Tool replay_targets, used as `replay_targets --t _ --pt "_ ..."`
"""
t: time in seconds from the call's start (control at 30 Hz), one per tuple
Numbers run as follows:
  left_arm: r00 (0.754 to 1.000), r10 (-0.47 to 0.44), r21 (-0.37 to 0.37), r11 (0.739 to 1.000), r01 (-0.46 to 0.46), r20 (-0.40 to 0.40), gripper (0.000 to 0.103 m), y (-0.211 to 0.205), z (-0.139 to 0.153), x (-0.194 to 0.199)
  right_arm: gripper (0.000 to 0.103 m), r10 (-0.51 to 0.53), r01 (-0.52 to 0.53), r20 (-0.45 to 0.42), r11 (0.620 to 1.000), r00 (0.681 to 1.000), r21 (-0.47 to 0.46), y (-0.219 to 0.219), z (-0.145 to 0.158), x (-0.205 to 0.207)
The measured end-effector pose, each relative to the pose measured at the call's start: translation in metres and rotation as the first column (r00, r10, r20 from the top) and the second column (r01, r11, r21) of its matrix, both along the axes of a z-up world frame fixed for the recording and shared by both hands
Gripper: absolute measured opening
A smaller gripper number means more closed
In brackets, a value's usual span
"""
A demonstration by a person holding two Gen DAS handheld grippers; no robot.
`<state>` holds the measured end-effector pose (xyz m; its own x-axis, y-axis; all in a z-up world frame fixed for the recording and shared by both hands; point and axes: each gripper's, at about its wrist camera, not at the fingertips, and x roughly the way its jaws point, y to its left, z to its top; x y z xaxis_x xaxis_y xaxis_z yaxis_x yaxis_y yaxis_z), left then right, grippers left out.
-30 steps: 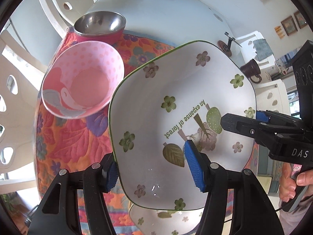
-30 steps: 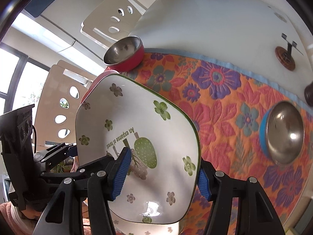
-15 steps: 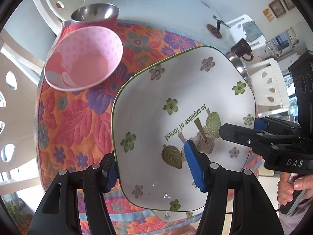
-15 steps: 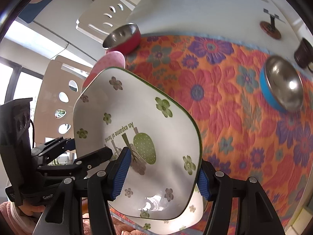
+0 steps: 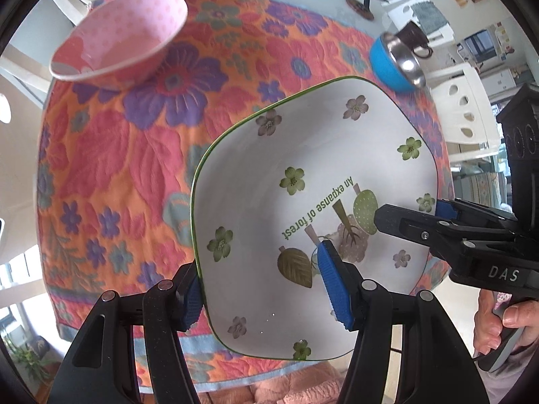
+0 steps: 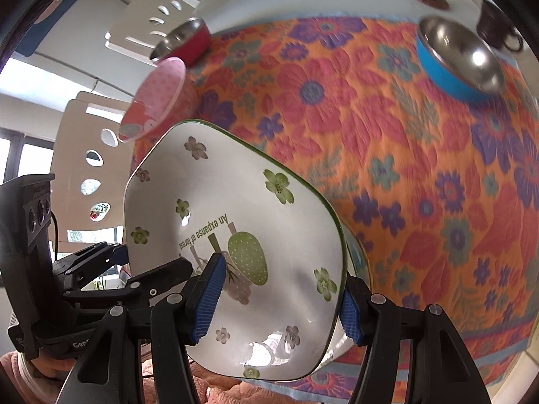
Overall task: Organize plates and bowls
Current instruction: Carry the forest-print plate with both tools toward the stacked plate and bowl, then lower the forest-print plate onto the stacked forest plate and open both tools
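Since the earlier frames I have carried the white floral plate (image 5: 303,208) from over the second, like-patterned plate toward the near edge of the floral tablecloth (image 5: 111,175); that second plate is no longer visible beneath it, and the blue-walled steel bowl (image 5: 397,64) has come into the left wrist view at 1 o'clock. Left gripper (image 5: 266,286): I have it clamped on the plate's near-left rim, one blue pad (image 5: 333,286) pressed on the inner face, the other behind the rim at 7 o'clock. Right gripper (image 6: 279,298): I have it clamped on the opposite rim, one blue pad (image 6: 207,296) inside the plate, the other outside at 4 o'clock. The plate is held clear of the cloth, tilted, its printed side toward both cameras. In the left wrist view the right gripper (image 5: 404,215) enters from 3 o'clock, with the person's hand (image 5: 498,326) on its handle at 4 o'clock. The pink dotted bowl (image 5: 118,33) stands at 11 o'clock, just in front of the red-walled steel bowl (image 6: 183,38). A dark mug (image 6: 498,27) sits just beyond the blue-walled bowl, off the cloth. White chairs (image 6: 87,155) stand at 9 o'clock in the right wrist view.
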<state>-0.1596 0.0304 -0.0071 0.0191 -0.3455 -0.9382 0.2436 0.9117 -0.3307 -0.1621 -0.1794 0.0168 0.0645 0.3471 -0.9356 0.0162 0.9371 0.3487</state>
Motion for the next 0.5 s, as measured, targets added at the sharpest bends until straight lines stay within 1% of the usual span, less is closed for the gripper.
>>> replay_targets --t 0.2,0.37,0.5 --pt "1.0 -0.011 0.013 1.0 0.011 -0.022 0.058 -0.003 -0.01 -0.009 0.06 -0.028 0.028 -0.03 1.0 0.999 0.004 -0.006 -0.016 -0.013" --pt "0.999 -0.023 0.034 0.999 0.024 -0.028 0.058 -0.006 -0.015 -0.011 0.06 -0.024 0.024 -0.051 1.0 0.998 -0.009 -0.004 -0.024 -0.016" --pt "0.999 -0.033 0.036 0.999 0.034 -0.031 0.058 -0.008 -0.016 -0.011 0.06 -0.029 0.028 -0.069 1.0 0.997 -0.011 -0.006 -0.03 -0.02"
